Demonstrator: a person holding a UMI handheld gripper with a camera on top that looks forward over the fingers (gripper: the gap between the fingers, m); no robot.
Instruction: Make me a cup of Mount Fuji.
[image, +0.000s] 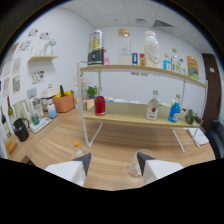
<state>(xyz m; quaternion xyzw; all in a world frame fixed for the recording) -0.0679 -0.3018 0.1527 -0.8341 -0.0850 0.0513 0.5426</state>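
My gripper (114, 160) is open over a wooden table (115, 142), and its two dark-tipped fingers stand wide apart. A clear glass cup (133, 166) stands on the table just inside the right finger (143, 162), with a wide gap to the left finger. A small clear bottle with a yellow cap (77, 148) sits just ahead of the left finger (84, 161). Beyond them a two-level white-framed shelf (140, 116) holds a red bottle (100, 105), a clear bottle with a red label (153, 109) and a blue bottle (174, 111) on its lower board.
The shelf's upper board carries a black and yellow canister (95, 50), a tall white bottle (151, 49) and several small bottles. A side counter to the left holds an orange basket (63, 103), a black kettle (21, 129) and cups. A dark door (211, 85) is on the right.
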